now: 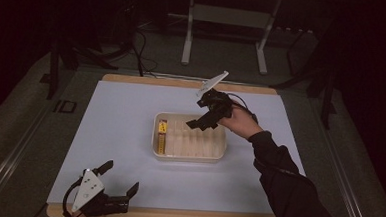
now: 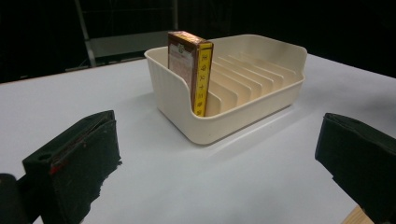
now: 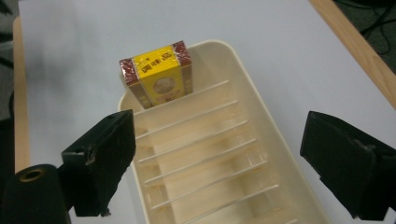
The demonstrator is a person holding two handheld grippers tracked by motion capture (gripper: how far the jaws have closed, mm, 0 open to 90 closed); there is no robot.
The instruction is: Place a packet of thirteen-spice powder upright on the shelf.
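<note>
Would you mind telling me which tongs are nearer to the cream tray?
Right. The right tongs hover open above the cream tray's far right part; the left tongs rest open near the table's front edge, well apart from it.

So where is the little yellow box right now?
The yellow box stands upright in the end slot at the left of the cream tray, mid-table in the high view, with the right claw hovering above the tray.
</note>
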